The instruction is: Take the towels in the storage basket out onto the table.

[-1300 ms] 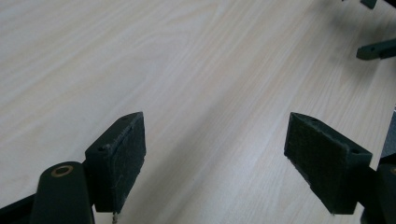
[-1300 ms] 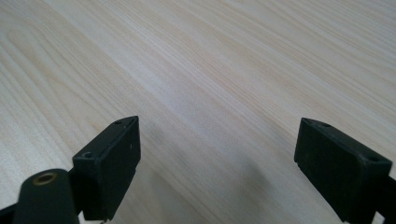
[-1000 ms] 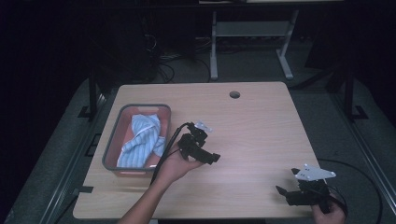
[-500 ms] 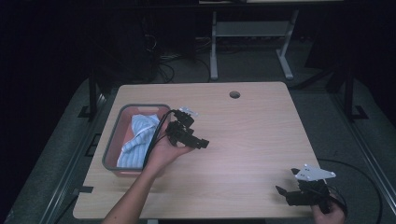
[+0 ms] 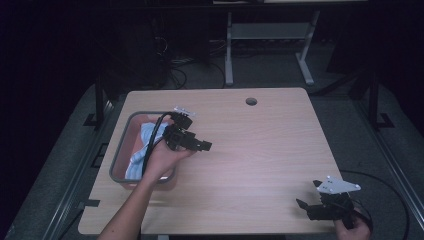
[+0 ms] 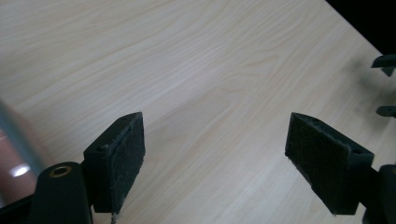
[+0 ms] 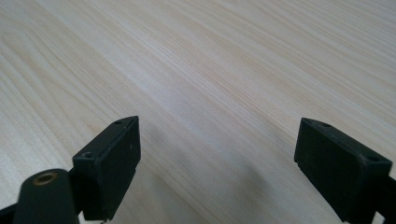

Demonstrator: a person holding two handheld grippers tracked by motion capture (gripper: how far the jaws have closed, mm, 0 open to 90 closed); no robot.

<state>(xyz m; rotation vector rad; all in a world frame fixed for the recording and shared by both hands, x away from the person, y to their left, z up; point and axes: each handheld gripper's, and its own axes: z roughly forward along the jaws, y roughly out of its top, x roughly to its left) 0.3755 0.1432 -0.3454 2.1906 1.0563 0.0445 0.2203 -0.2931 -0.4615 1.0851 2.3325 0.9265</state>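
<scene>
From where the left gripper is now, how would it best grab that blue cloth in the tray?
Come from above and pinch a raised fold of the crumpled blue cloth. It lies inside the walled tray, so a side approach looks blocked. The left gripper is open.

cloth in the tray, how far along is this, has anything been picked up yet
Done: nothing that I can see; the blue-and-white cloth lies in the grey-rimmed tray. In hand: the left gripper is beside the tray, jaws open over bare table; the right gripper sits open near the front right corner. Left: grasping the cloth, presumably.
</scene>
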